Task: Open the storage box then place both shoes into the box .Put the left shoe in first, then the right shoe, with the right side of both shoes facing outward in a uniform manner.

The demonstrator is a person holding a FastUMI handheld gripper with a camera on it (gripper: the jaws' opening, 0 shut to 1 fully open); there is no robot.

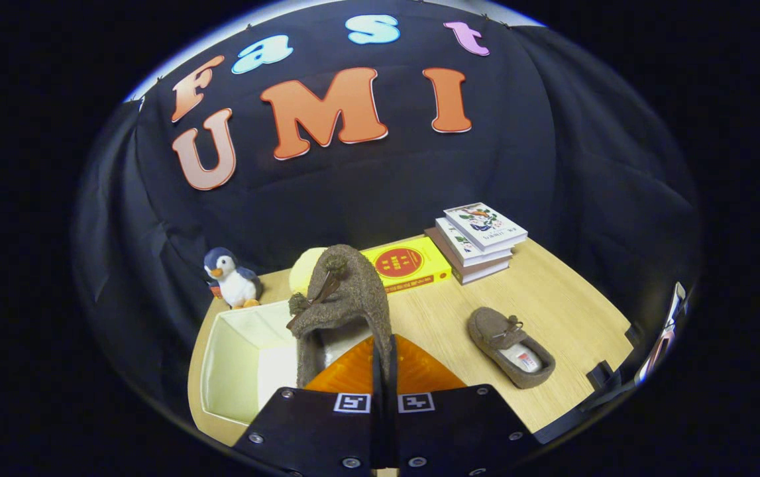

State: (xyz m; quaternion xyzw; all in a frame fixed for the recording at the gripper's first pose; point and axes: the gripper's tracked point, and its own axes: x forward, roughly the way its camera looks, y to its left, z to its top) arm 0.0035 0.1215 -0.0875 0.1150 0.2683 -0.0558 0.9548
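We had the bench [552, 291] under us, the open storage box [234, 371] beside the orange lid [419, 371]; our claw [384, 371] was pinched tight on the left shoe's [346, 298] collar, toe up over the box; we judged a slow, level lowering best; the right shoe [509, 344] waited nearby.

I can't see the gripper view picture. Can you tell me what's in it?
The gripper is shut on a brown shoe, holding it over an open cream storage box. The other shoe lies on the wooden table, near books and a toy penguin.
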